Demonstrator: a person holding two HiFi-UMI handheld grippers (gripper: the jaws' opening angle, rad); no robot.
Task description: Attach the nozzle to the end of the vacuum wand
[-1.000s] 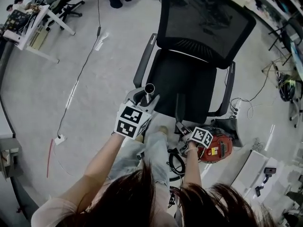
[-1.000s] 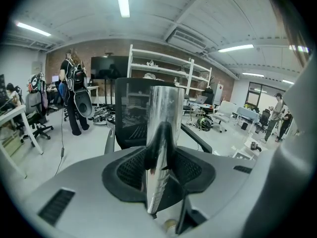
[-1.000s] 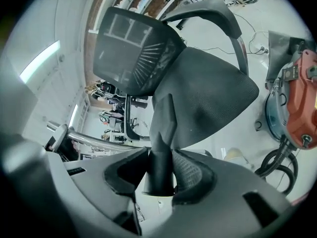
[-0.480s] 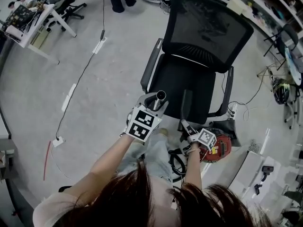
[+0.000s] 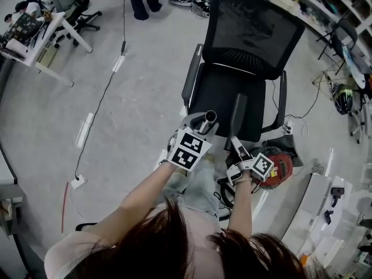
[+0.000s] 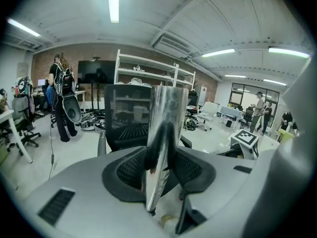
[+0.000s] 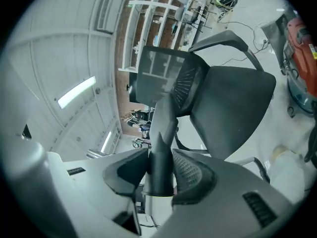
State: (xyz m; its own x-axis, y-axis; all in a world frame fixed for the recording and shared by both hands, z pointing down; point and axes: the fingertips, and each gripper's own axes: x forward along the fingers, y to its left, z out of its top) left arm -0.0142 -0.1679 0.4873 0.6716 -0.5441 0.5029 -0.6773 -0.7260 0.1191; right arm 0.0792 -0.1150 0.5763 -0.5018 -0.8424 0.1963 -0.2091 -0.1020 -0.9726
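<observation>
Both parts are in hand and held up in front of the office chair (image 5: 250, 34), so the step under way looks like lining them up before the join. The left gripper (image 5: 199, 128) has its jaws pinching the shiny metal vacuum wand (image 5: 210, 117). The wand's open round end points up, over the front edge of the chair's seat. The right gripper (image 5: 239, 146) pinches the dark, flattened nozzle (image 5: 238, 114) low on its round collar, and its narrow tip rises over the same seat edge, just beside the wand but apart from it. Nothing is joined yet. With collar low and tip high, the nozzle seems to face the wrong way. The next move therefore calls for turning one piece until the collar meets the wand's open end, bringing the two into line, then pushing them squarely together.
</observation>
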